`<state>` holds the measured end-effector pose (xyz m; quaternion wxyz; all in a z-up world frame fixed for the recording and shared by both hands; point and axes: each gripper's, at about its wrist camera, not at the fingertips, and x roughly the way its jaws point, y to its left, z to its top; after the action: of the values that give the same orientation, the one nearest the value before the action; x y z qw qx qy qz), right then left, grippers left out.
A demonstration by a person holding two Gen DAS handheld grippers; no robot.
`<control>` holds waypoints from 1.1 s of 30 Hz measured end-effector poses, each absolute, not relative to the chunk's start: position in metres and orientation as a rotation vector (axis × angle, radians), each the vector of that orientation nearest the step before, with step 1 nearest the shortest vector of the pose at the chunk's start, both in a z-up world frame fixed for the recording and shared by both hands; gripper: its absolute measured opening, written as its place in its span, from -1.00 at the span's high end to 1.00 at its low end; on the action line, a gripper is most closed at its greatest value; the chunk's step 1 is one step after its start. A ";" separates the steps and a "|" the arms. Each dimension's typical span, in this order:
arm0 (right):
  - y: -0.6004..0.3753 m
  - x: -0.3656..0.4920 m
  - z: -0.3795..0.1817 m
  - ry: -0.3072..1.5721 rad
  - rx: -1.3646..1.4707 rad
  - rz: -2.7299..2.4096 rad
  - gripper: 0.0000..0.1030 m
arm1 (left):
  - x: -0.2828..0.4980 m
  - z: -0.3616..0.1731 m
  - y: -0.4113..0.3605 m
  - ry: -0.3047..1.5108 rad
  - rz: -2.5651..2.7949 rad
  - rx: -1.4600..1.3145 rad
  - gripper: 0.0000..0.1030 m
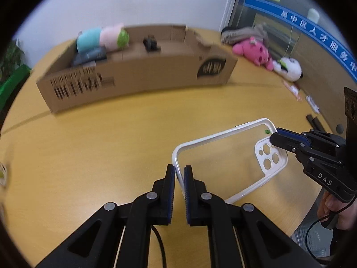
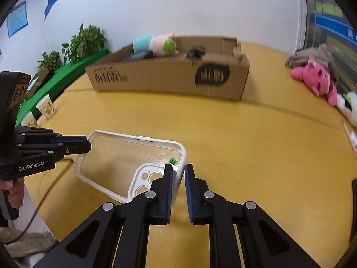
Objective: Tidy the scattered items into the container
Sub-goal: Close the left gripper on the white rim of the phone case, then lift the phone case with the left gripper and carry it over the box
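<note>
Phone case (image 1: pixel 223 156) held off surface (image 1: pixel 100 156): left hand-held gripper (image 1: pixel 179 174) clamps one short rim, right hand-held gripper (image 2: pixel 178 174) the camera-end rim. Two-ended grip likely steadies floppy case. Box (image 1: pixel 138 76) well apart, behind.

Both views are bright and evenly lit by soft indoor light, with only faint shadows on the yellow wooden table (image 1: pixel 111 145). Fisheye distortion bends the table's edges, and black vignetting fills the corners. Motion blur smears the brown cardboard box (image 1: pixel 138 76) and its print. The clear white-rimmed phone case (image 2: pixel 125 154) shows slight glare.
</note>
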<state>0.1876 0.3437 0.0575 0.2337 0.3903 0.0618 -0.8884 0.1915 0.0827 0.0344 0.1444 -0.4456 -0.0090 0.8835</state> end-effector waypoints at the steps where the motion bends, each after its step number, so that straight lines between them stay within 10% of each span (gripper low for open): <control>1: 0.342 0.185 0.069 0.176 1.034 -2.454 0.78 | 0.189 0.048 0.080 -0.024 2.568 -1.244 0.86; 19: 0.288 0.084 0.250 0.246 0.527 -2.554 0.77 | 0.076 0.239 0.037 0.061 2.786 -0.784 0.87; 33: 0.271 -0.045 0.271 0.175 0.618 -2.542 0.77 | -0.051 0.249 0.031 0.048 2.746 -0.885 0.87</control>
<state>-0.0451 0.2712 0.2712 0.2571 0.2278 0.0647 -0.9369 -0.0511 0.0306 0.2492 0.1279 -0.3042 0.0166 0.9438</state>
